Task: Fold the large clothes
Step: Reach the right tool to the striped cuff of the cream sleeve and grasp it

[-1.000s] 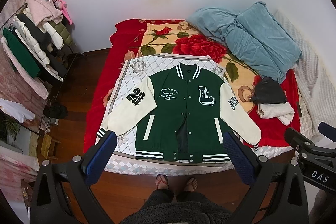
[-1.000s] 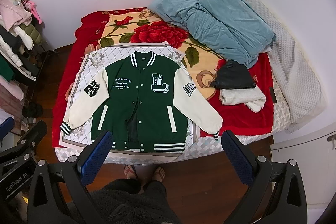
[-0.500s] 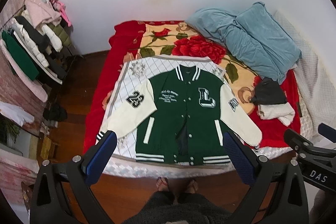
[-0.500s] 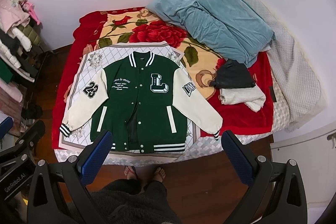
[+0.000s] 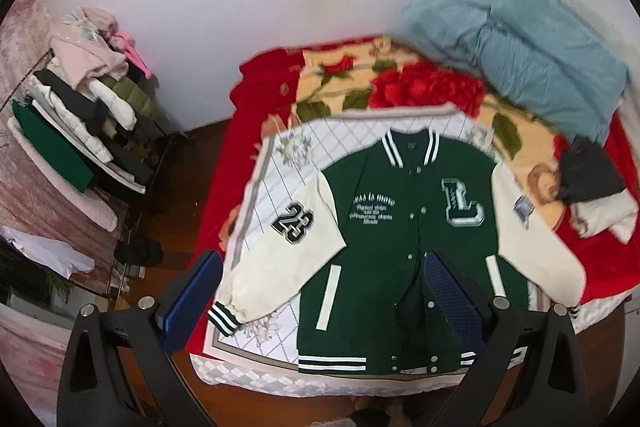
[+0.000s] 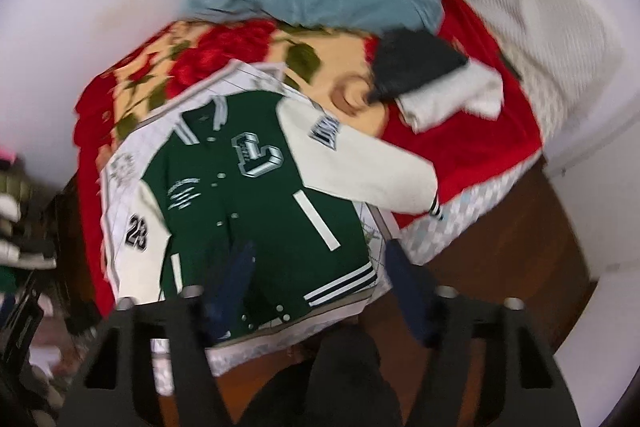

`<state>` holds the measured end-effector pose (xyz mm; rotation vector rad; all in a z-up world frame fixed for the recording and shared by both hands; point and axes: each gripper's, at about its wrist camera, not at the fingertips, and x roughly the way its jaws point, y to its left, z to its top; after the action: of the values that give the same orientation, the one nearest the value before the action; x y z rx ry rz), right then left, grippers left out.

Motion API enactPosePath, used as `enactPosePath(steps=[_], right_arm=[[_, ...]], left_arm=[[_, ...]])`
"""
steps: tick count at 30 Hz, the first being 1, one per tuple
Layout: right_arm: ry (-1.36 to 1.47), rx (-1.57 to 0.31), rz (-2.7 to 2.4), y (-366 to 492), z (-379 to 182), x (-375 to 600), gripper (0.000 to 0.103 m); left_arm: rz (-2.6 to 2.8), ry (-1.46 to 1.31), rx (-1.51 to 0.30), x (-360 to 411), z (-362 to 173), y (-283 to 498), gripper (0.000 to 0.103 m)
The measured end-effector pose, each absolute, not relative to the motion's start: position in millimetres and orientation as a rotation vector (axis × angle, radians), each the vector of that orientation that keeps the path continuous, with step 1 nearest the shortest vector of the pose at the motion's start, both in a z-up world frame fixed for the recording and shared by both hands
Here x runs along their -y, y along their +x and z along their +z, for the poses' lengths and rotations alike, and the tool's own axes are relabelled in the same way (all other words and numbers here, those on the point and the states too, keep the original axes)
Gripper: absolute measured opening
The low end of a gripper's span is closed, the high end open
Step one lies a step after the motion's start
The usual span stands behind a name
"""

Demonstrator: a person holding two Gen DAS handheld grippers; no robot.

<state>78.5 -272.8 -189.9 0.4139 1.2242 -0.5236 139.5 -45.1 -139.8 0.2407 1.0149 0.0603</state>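
the jacket [image 5: 404, 243] lies flat and face up on a white quilted cloth [image 5: 280, 179] at the near end of the bed [image 5: 256, 99]. it is green with cream sleeves, collar toward twelve o'clock, striped hem toward six. we see a white "l" patch on its chest and a "23" on the sleeve that runs out toward eight o'clock. the other sleeve slants toward four o'clock and its cuff reaches the bed's edge. the front is snapped near the top and gapes a little lower down.

our left gripper [image 5: 320, 299] hangs above the jacket's lower half with its blue pads wide apart and nothing between them. one pad sits over the cuff at eight o'clock, the other over the front opening. our right gripper [image 6: 320, 291] also stands spread and empty; in its blurred, tilted view one pad is over the jacket [image 6: 248, 211] near the hem and the other past the hem corner at the bed's edge.

beyond the cloth, a red rose blanket [image 5: 424, 91] covers the bed. a blue quilt [image 5: 540, 51] is bunched at two o'clock, with a dark garment [image 5: 588, 171] and a white one [image 5: 604, 215] folded at three o'clock. a rack of clothes [image 5: 80, 115] stands at nine o'clock by the wall.
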Motion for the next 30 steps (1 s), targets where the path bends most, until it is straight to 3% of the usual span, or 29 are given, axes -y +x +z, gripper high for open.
enactPosePath(steps=[4, 10, 14, 17, 20, 22, 24, 25, 27, 30], right_arm=[[0.582, -1.236, -0.603, 85, -272, 342, 0.039], [0.931, -1.251, -0.694, 68, -418, 447, 0.037], [1.203, -1.213, -0.788, 33, -529, 511, 0.053], [1.301, -1.163, -0.88, 13, -594, 546, 0.054], [1.353, -1.094, -0.896, 6, -632, 568, 0.057], [1.384, -1.053, -0.893, 11, -657, 581, 0.066], [1.426, -1.046, -0.884, 18, -671, 584, 0.066], [1.437, -1.032, -0.886, 23, -676, 586, 0.062], [1.352, -0.99, -0.951, 37, -662, 583, 0.039], [1.233, -0.935, -0.984, 57, -632, 576, 0.025]], left_arm=[[0.072, 0.269, -1.043, 67, -189, 156, 0.103], [0.125, 0.34, -1.118, 110, -276, 188, 0.103], [0.126, 0.37, -1.206, 138, -337, 206, 0.103], [0.121, 0.396, -1.242, 154, -381, 213, 0.103], [0.115, 0.415, -1.302, 170, -423, 221, 0.103], [0.104, 0.416, -1.321, 180, -444, 226, 0.103], [0.094, 0.428, -1.327, 189, -460, 230, 0.103], [0.088, 0.43, -1.331, 193, -466, 233, 0.103], [0.073, 0.427, -1.339, 202, -475, 237, 0.103], [0.047, 0.422, -1.32, 214, -477, 238, 0.103]])
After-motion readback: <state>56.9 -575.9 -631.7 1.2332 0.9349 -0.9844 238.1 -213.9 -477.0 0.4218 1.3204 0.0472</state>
